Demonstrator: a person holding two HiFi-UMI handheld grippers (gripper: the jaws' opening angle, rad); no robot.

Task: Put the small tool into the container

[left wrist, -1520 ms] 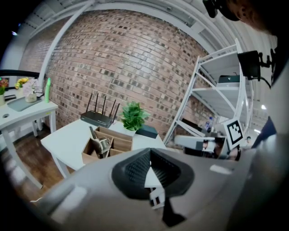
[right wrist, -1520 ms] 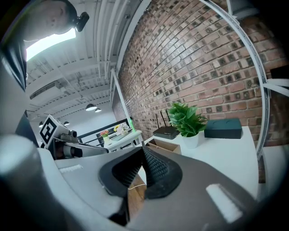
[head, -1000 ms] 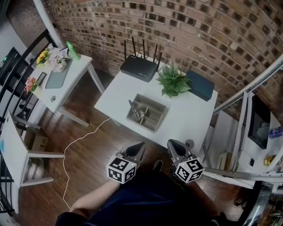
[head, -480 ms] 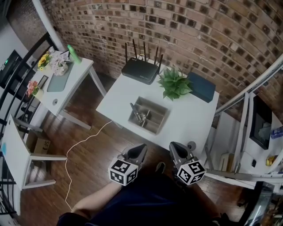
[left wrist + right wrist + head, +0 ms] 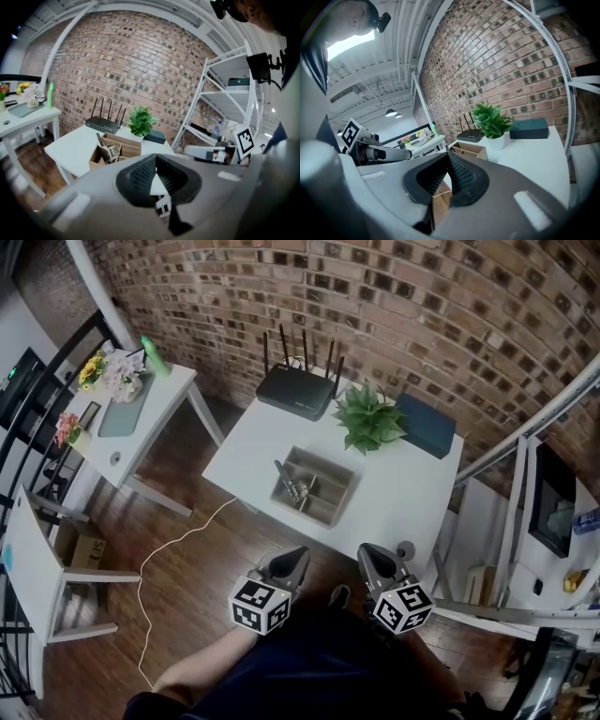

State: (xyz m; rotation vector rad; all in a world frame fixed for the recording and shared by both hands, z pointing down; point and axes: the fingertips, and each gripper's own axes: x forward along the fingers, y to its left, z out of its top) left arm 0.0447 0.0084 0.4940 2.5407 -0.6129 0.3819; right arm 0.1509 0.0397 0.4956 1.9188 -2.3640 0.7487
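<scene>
– Brick wall [image 5: 450, 324] at the rear, wood floor [image 5: 187, 601] below, white surface [image 5: 403, 493] in the middle. What has changed in the last second?

– Very little. Left gripper [image 5: 292, 559] and right gripper [image 5: 370, 557] remain low by the person's body, well apart from the surface, and have shifted only slightly. Nothing on the surface has moved.

– State of the fingers?

– Both pairs are closed together with nothing between them, as each gripper view shows.

– And the small tool?

– Small metal tool [image 5: 289, 482] lies inside the container [image 5: 330, 493], in its left compartment, among what looks like several metal pieces that I cannot separate. The right compartment looks bare.

– Meaning for the task?

– My judgement: the placing is done. Empty fingers held back from the surface suggest no step is in hand.

– Rest of the surface and room?

– Router [image 5: 298, 388] at the back edge, potted plant [image 5: 370, 416] beside it, dark box [image 5: 425, 423] to the right, all clear of the container. A side desk [image 5: 141, 418] stands to the left with flowers [image 5: 117, 371] and a green bottle [image 5: 155, 350]. A white cable [image 5: 173, 545] trails across the floor. White shelving [image 5: 525, 484] stands at the right.
</scene>
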